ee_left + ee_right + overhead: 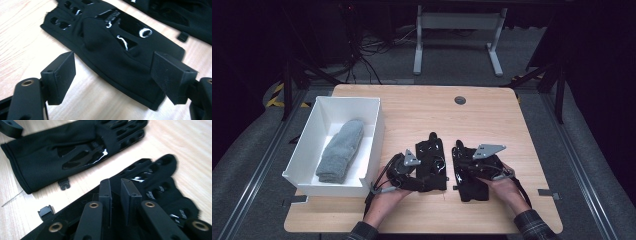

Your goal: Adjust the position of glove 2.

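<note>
Black stretchy fabric gloves (432,162) lie side by side just right of the white box (374,131), and with the left gripper (112,77) gaping over one cuff and the right gripper (116,195) nearly closed, seemingly pinching the other glove (155,182), I'd say thin cloth could slip free.

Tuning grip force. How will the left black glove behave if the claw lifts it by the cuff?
The left black glove lies flat with soft creases, so it will probably droop limply from the left claw. The thin fabric suggests it is light. Its glossy patches may be slick; the matte cuff likely grips better.
</note>
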### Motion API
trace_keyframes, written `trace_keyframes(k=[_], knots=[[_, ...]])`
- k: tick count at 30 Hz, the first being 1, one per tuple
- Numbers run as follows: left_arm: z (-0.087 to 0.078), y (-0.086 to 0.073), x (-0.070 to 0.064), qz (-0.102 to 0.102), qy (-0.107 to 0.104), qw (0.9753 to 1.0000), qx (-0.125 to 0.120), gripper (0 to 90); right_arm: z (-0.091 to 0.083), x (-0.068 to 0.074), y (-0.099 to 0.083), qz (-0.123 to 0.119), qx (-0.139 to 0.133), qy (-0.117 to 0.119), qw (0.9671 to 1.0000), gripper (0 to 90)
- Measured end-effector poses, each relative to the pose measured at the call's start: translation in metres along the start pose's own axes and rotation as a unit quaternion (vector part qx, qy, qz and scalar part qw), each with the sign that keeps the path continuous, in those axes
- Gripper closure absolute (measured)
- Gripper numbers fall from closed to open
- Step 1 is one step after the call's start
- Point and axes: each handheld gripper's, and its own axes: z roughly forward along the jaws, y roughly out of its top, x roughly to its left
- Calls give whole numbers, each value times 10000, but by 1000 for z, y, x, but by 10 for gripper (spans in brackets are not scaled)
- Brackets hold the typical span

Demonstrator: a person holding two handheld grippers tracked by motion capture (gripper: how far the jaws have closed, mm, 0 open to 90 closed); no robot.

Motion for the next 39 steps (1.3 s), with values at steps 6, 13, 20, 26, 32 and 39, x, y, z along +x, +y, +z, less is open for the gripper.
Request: trace_keyframes(k=[6,13,20,26,32,39], knots=[[5,8,11,-271,125,9995,-35,337,-18,-11,-9,190,-78,-118,9997,838],[11,14,22,-526,122,9985,-44,461,-36,-23,-24,347,26,-283,9990,878],[22,14,30,-688,227,9973,139,524,-41,-28,-33,378,156,-330,9986,887],[30,13,37,-786,191,9963,279,583,-40,-29,-35,364,207,-279,9987,898],[33,14,37,-796,101,9962,340,784,-34,-31,-37,348,323,-159,9987,900],[29,17,40,-1022,-123,9942,303,872,-32,-37,-40,423,508,-152,9977,900]])
